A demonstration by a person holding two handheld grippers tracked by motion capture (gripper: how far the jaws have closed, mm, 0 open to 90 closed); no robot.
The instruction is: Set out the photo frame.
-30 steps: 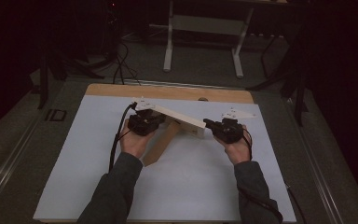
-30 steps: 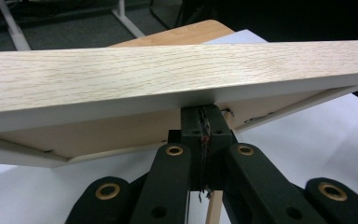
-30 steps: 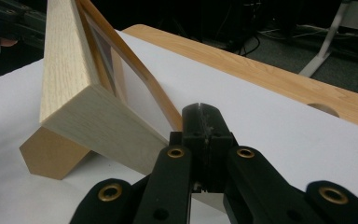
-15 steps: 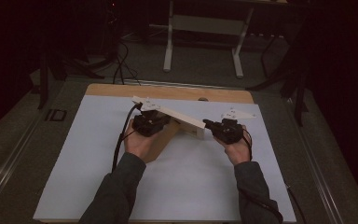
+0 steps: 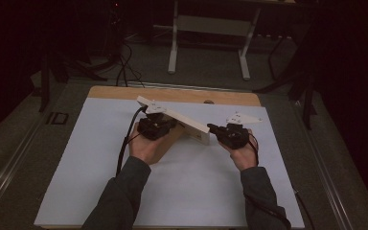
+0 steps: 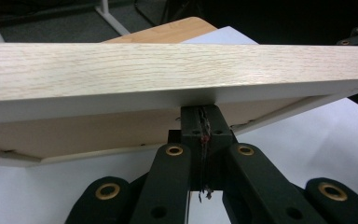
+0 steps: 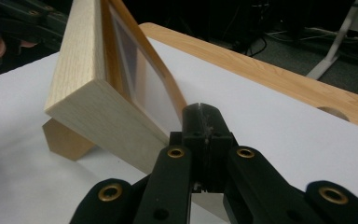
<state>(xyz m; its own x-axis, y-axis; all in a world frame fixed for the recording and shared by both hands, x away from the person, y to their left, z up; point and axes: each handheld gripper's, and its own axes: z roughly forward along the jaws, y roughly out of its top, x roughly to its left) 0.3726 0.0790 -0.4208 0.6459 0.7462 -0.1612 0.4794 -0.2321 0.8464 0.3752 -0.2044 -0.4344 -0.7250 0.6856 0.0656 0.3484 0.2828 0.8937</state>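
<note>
A light wooden picture frame point(image 5: 182, 120) stands tilted on the white sheet point(image 5: 196, 191), propped on its brown back stand point(image 5: 170, 143). My left gripper point(image 5: 168, 125) is behind the frame, jaws shut, with its tip point(image 6: 204, 114) pressed up against the underside of the frame's edge point(image 6: 168, 65). My right gripper point(image 5: 211, 128) is at the frame's right end, also shut. Its tip point(image 7: 204, 114) rests against the glass front near the frame's lower corner point(image 7: 93, 93). Nothing is clamped between either pair of jaws.
The wooden tabletop point(image 5: 172, 94) shows along the far edge, with a round hole point(image 5: 209, 101) in it. A black cable point(image 5: 124, 143) trails from the left gripper. Desk legs point(image 5: 173, 48) and cables lie on the floor beyond. The other gripper and a fingertip point(image 7: 23, 23) show past the frame.
</note>
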